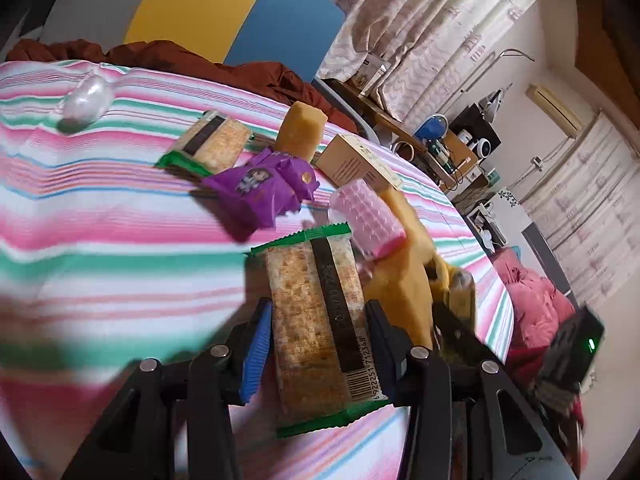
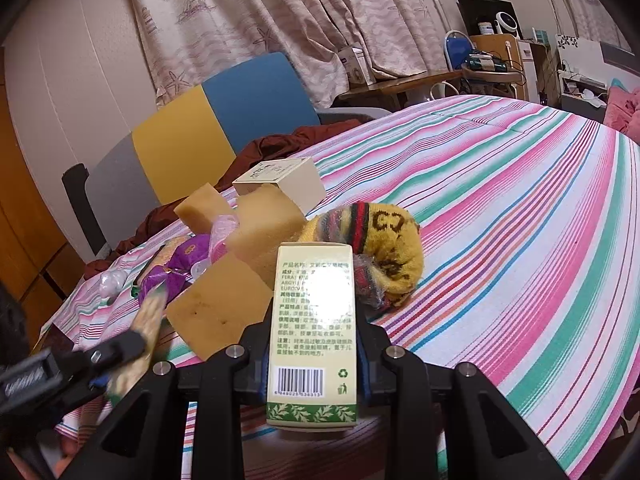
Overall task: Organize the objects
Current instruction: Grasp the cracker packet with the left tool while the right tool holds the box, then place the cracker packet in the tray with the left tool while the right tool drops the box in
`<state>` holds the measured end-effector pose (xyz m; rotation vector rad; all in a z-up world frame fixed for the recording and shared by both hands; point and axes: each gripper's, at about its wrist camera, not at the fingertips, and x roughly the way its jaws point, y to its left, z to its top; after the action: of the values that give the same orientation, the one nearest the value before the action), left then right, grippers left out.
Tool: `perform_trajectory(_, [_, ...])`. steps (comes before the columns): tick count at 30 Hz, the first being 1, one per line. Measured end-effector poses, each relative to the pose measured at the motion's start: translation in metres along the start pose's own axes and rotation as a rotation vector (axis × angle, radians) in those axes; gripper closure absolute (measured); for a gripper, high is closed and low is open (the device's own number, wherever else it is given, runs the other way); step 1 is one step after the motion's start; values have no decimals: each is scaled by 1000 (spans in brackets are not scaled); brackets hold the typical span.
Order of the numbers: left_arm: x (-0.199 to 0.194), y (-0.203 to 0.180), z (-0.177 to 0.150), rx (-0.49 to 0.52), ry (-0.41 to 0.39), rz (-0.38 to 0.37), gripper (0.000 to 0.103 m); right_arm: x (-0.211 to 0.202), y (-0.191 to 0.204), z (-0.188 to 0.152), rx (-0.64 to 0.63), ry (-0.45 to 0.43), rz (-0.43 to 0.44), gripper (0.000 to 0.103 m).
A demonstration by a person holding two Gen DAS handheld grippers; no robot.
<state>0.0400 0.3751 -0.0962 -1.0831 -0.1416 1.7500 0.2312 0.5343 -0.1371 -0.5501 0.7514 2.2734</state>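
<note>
My left gripper [image 1: 318, 320] is shut on a green-edged cracker packet [image 1: 316, 312] and holds it above the striped bedspread [image 1: 100, 220]. My right gripper [image 2: 314, 332] is shut on a cream box with green leaf print [image 2: 314, 328]. The left gripper with its packet also shows at the left of the right wrist view [image 2: 120, 348]. On the bed lie a second cracker packet [image 1: 210, 144], a purple snack packet [image 1: 260, 184], a pink roll [image 1: 366, 220], yellow sponges [image 2: 264, 220], a beige box [image 2: 288, 184] and a yellow patterned sock [image 2: 384, 252].
A clear plastic bag [image 1: 84, 100] lies at the far left of the bed. A blue and yellow chair [image 2: 224, 120] with brown cloth [image 1: 160, 54] stands behind it. A cluttered desk [image 2: 472, 68] and curtains are beyond. A pink blanket [image 1: 536, 304] lies at the right.
</note>
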Motion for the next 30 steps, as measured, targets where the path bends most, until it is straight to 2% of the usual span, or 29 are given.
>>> perform_trajectory(8, [-45,14,-23,-82,-11,-41,57,0,2,0,-11,-2,-22,73])
perform_trajectory(14, [-89,11,-22,-52,-80,-36,57,1,3,0,-17,2,-37,73])
perform_trajectory(23, [-164,30,-19,8,-190,77,57,-2,2,1,-6,12,-88,73])
perform_trajectory(25, [-179,39,-21,15,-211,111,57,-12,2,1,12,-16,-105,73])
perform_trajectory(30, [-208,78,-22,-45,-244,190,57,-43,15,6,14,-88,-108,73])
